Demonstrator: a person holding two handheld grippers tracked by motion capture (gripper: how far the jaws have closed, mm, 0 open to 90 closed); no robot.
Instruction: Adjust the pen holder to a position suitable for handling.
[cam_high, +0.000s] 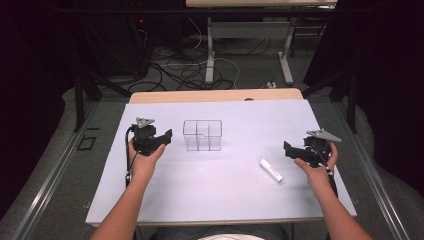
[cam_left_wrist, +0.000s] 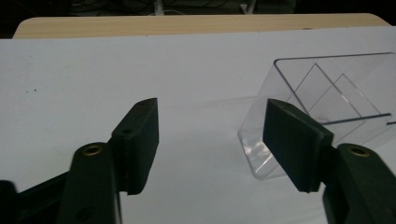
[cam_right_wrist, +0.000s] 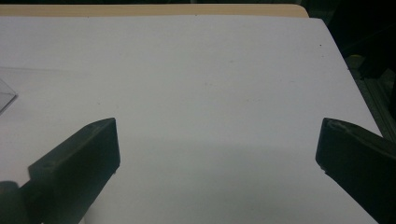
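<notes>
1. The right gripper (cam_high: 291, 148) is released, its jaws wide apart, with nothing between them. The white stick (cam_high: 270, 169) lies flat on the tabletop (cam_high: 230, 195), near this gripper, a little toward the person and inward.
2. The left gripper (cam_high: 166, 136) is also released and empty; the clear box (cam_high: 202, 135) stands just beside it, on its inner side.
3. To do the pick well, I would lower the right gripper over the middle of the stick, jaws across its narrow sides, and close gently so it does not roll away.
</notes>
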